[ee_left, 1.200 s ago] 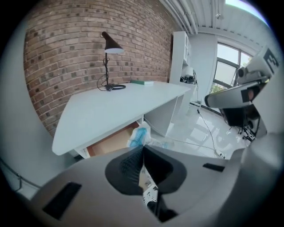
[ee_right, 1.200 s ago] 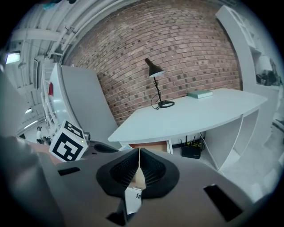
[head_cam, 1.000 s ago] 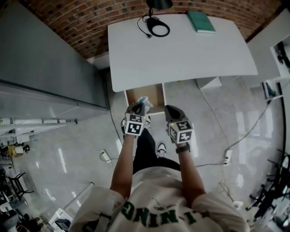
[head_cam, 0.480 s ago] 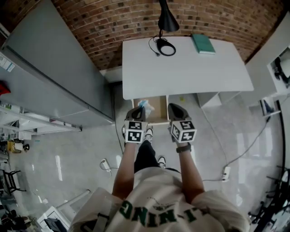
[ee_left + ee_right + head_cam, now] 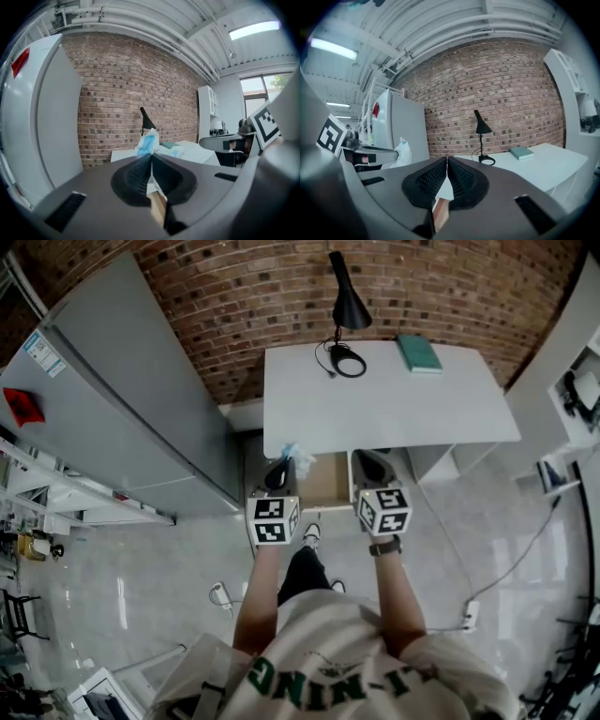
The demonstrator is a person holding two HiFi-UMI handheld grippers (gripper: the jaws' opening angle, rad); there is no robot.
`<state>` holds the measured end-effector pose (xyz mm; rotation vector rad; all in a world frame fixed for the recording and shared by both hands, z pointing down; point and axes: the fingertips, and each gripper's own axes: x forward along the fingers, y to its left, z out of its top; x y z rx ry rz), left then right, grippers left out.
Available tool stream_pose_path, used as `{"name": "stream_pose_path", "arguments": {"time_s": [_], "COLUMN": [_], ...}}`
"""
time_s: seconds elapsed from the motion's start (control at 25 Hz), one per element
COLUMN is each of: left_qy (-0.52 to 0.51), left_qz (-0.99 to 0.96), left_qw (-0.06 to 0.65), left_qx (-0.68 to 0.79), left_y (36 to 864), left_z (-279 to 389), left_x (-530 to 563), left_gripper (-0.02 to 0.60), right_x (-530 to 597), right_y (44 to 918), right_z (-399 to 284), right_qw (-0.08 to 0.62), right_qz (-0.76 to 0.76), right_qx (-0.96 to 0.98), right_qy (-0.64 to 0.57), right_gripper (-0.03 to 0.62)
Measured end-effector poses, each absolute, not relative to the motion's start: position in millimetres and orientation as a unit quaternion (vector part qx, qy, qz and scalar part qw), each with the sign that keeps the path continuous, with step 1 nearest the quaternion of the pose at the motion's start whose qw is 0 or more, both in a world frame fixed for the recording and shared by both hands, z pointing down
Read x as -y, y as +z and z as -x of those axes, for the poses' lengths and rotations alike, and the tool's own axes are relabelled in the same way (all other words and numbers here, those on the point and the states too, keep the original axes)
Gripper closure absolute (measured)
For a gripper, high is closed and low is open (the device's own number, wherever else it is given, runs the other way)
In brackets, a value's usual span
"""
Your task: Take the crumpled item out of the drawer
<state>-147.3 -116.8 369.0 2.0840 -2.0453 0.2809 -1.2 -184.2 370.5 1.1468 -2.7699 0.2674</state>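
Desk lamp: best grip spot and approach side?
Probably the thin upright stem of the lamp, just above its round base, coming in level from the front edge of the desk: the shade is wide and tapered, the base flat.

The person wears a cream short-sleeved T-shirt (image 5: pixel 328 643) with dark green block lettering (image 5: pixel 319 682) across it, dark trousers (image 5: pixel 302 570) and white shoes (image 5: pixel 313 536) with dark trim. A dark wristband (image 5: pixel 382 546) circles the right wrist. The left gripper (image 5: pixel 280 465) and right gripper (image 5: pixel 362 458) are grey shells with black ribbed pads (image 5: pixel 136 174). Each carries a white cube (image 5: pixel 273 519) printed with black square markers.
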Motion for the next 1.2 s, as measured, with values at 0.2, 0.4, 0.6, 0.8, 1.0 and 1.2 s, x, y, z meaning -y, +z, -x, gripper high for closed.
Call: {"name": "stream_pose_path", "arguments": {"time_s": [0.2,0.4,0.6,0.8,1.0,1.2], "left_qy": [0.059,0.048,0.037,0.04,0.043,0.044], "left_qz": [-0.697,-0.694,-0.698,-0.703,-0.71,-0.702], "left_qw": [0.066,0.044,0.044,0.039,0.055,0.095], "left_qx": [0.711,0.717,0.714,0.709,0.701,0.704], "left_y": [341.3,327.9,324.1,317.8,337.3,376.9], "left_z": [153.2,156.3,153.0,146.8,141.7,155.2], "left_x": [99.5,90.7,89.0,92.0,101.1,123.1], "left_gripper": [0.581,0.581,0.581,0.581,0.581,0.581], "right_x": [174.9,172.2,168.8,166.6,169.8,188.7], "right_y": [356.6,351.0,343.0,335.0,347.8,365.8], "right_z": [2.7,1.8,2.2,-1.1,-2.7,8.6], "right_qw": [0.062,0.064,0.051,0.049,0.059,0.069], "right_qz": [-0.376,-0.387,-0.385,-0.388,-0.392,-0.393], "right_qx": [0.922,0.919,0.92,0.919,0.917,0.915], "right_qy": [0.07,0.045,0.051,0.049,0.054,0.061], "right_gripper": [0.588,0.588,0.589,0.589,0.589,0.588]}}
